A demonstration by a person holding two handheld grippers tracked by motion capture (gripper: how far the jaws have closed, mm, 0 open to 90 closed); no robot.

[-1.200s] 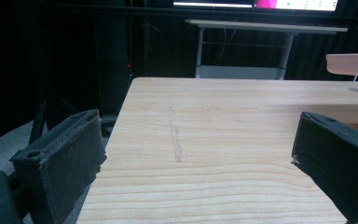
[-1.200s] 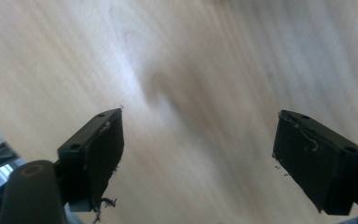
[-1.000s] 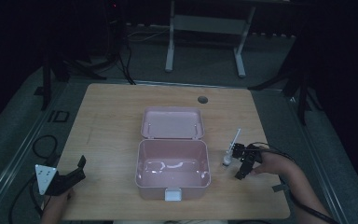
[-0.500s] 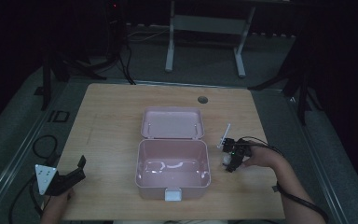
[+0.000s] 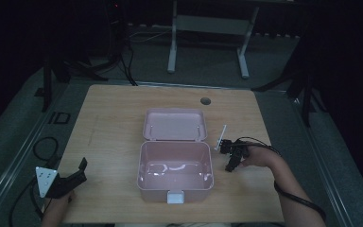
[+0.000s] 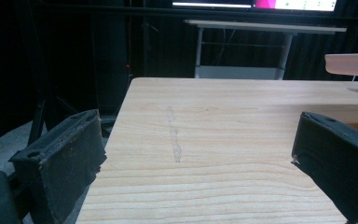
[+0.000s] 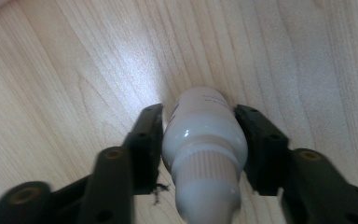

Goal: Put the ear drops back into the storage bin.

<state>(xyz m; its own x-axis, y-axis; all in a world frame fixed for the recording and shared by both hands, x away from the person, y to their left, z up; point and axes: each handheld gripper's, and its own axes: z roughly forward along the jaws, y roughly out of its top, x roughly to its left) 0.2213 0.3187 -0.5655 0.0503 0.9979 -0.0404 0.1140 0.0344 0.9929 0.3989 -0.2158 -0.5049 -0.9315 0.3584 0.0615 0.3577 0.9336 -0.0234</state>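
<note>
**A:** From the high view: a person is working at a wooden table (image 5: 113, 118), where a pink box (image 5: 175, 171) is sitting with its lid (image 5: 175, 124) thrown back and its inside looking empty. What is the right gripper (image 5: 230, 150) doing?

**B:** It is hanging just right of the box with something small and white in its jaws, a thin white stick (image 5: 220, 137) lying beside it. The left gripper (image 5: 73, 176) is resting near the table's left edge, well apart from the box.

**A:** And the left gripper view?

**B:** Its two black jaws are standing spread wide over bare wood, holding nothing; the box's pink lid (image 6: 352, 64) is peeking in at the far right.

**A:** The right gripper view?

**B:** The jaws are pinching a small white dropper bottle (image 7: 204, 149) by its sides, cap toward the camera, above the tabletop (image 7: 74, 70).

**A:** So how far along is it?

**B:** Judging from this, the bottle is picked up but not yet in the box; carrying it over, releasing it and perhaps closing the lid are remaining.
</note>
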